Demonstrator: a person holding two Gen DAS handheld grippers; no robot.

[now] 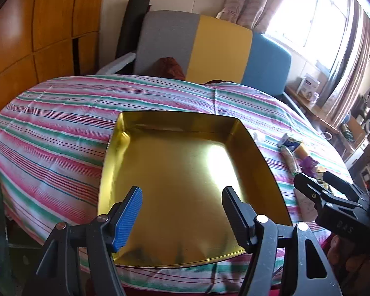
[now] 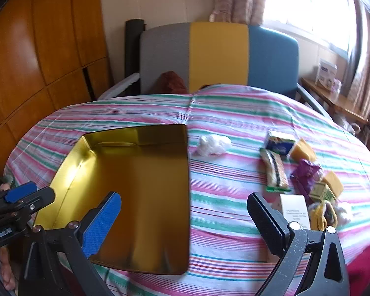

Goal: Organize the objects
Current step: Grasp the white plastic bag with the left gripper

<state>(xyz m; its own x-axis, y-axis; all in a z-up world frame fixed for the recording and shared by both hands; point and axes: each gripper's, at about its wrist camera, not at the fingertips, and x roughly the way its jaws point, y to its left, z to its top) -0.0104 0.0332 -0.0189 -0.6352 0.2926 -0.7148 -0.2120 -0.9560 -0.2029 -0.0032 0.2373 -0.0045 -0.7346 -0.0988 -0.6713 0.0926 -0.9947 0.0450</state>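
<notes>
An empty gold tin tray (image 1: 180, 167) lies on the striped tablecloth (image 1: 61, 135). My left gripper (image 1: 182, 204) hovers open above the tray's near half, nothing between its fingers. In the right wrist view the tray (image 2: 140, 185) lies at the left, and my right gripper (image 2: 185, 222) stands wide open over its right edge and the cloth, holding nothing. To the right lie loose items: a white crumpled bag (image 2: 213, 145), a blue box (image 2: 278, 143), a long snack packet (image 2: 275, 170), a purple wrapper (image 2: 305, 172), yellow wedges (image 2: 303, 150) and a white card box (image 2: 294, 209).
A grey, yellow and blue chair (image 2: 217, 54) stands behind the table, with a wooden cabinet (image 2: 37, 61) at the left. A side shelf with boxes (image 2: 328, 74) sits under the bright window. The other gripper shows at each view's edge: right gripper (image 1: 313, 176), left gripper (image 2: 37, 192).
</notes>
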